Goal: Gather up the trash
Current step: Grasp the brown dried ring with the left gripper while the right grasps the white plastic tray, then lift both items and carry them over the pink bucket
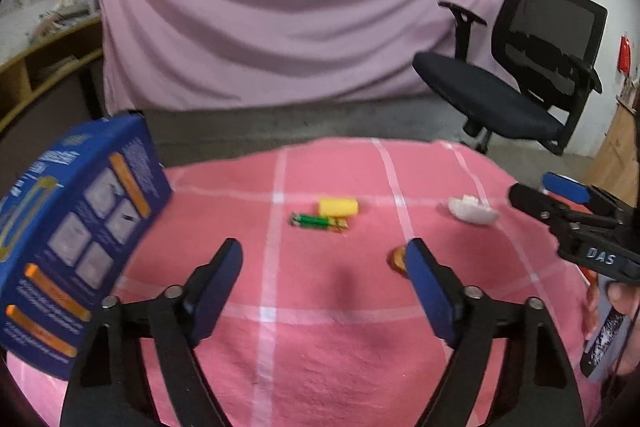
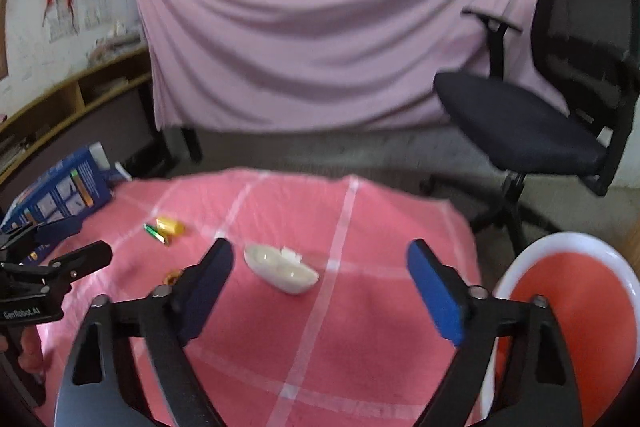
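Curtain [image 1: 288,11]: pink cloth hanging behind the table, filling most of the back of both views.
Table [image 1: 320,327]: covered in a pink cloth with pale checked lines; all the small litter lies on it.
Office chair [image 1: 516,75]: black, standing on the floor beyond the table's far right corner.
Blue box [image 1: 76,227]: printed carton at the table's left edge, tilted, well apart from the litter.
Red basin [image 2: 576,311]: white-rimmed, off the table's right side, seen only from the right wrist.
Left gripper [image 1: 324,263]: jaws spread with nothing between them, above bare cloth, near the wrappers.
Right gripper [image 2: 320,263]: jaws spread, empty; the white piece lies beyond its fingertips.
White piece [image 2: 280,269]: crumpled, pale, toward the table's right.
Yellow wrapper [image 1: 338,207]: mid-table, just beside the green one.
Green wrapper [image 1: 318,221]: thin, lying flat in front of the yellow.
Orange scrap [image 1: 396,261]: partly hidden behind the left gripper's right finger.
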Available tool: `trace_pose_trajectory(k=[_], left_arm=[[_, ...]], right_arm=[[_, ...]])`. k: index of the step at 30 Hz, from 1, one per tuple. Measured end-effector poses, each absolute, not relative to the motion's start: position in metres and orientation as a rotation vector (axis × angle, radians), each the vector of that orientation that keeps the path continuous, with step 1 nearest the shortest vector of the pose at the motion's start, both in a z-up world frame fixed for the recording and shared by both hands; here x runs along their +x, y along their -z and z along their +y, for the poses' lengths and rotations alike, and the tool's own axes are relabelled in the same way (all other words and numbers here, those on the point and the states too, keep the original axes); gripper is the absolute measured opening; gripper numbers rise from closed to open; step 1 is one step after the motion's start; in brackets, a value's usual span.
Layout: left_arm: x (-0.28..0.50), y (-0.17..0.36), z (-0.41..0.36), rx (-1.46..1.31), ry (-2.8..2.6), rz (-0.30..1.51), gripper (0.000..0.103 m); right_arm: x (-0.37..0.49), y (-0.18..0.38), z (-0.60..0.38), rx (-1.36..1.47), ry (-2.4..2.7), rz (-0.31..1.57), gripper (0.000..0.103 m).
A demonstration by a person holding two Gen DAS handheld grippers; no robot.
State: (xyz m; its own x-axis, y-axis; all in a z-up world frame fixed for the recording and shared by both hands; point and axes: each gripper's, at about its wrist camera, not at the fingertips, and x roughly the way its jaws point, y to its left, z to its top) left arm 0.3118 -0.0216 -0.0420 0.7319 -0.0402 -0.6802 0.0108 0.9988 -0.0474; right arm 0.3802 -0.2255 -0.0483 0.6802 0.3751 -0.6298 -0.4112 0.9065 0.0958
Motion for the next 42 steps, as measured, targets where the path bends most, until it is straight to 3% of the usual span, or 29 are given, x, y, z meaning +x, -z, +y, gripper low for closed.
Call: trace_pose_trajectory(k=[3, 8, 12, 20, 24, 26, 34, 42], left_arm=[[0.321, 0.045, -0.023, -0.059, 0.068, 0.795, 0.059], [0.331, 0.049, -0.034, -0.043, 0.134, 0.853, 0.056], [0.338, 0.053, -0.042, -0.008, 0.168, 0.890, 0.044], [0.354, 0.062, -0.062, 0.036, 0.216, 0.931, 0.042], [0.356, 0.066, -0.069, 0.048, 0.225, 0.941, 0.024], [0.356, 0.067, -0.069, 0.045, 0.226, 0.939, 0.024], [0.343, 0.065, -0.069, 0.060, 0.178, 0.900, 0.024], [0.323, 0.049, -0.048, -0.057, 0.088, 0.790, 0.024]], right_arm=[[0.389, 0.056, -0.222, -0.060, -0.471, 0.758, 0.085], [0.402, 0.063, -0.218, -0.052, -0.507, 0.824, 0.079], [0.413, 0.071, -0.213, -0.054, -0.544, 0.886, 0.078], [0.416, 0.076, -0.212, -0.066, -0.567, 0.929, 0.061], [0.417, 0.076, -0.214, -0.051, -0.573, 0.935, 0.058], [0.417, 0.076, -0.216, -0.039, -0.575, 0.936, 0.049], [0.410, 0.073, -0.214, -0.052, -0.579, 0.923, 0.031], [0.390, 0.062, -0.210, -0.115, -0.576, 0.831, 0.027]])
